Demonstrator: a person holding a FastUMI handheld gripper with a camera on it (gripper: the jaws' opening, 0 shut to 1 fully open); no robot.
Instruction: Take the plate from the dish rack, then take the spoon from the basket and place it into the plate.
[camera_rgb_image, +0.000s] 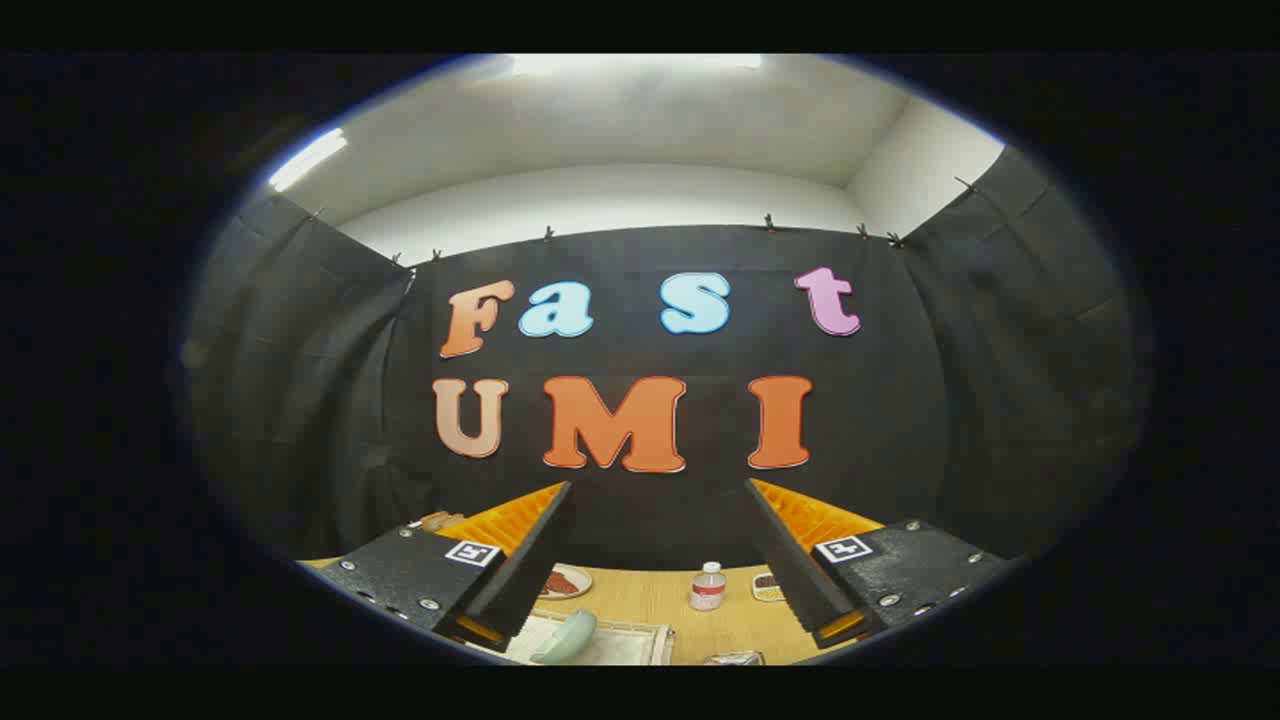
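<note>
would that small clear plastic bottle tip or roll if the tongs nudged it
The small clear plastic bottle, upright on the wooden table beyond the open tongs, is tall and narrow, so probably tips easily. Being round, it would likely roll afterwards. It looks light.

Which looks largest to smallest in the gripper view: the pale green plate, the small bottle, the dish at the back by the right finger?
1. Pale green plate, part hidden by a finger and nearest the camera, so its lead is unsure.
2. Small bottle.
3. Dish, partly hidden, so unsure.
The gripper is open, holding nothing.
</note>
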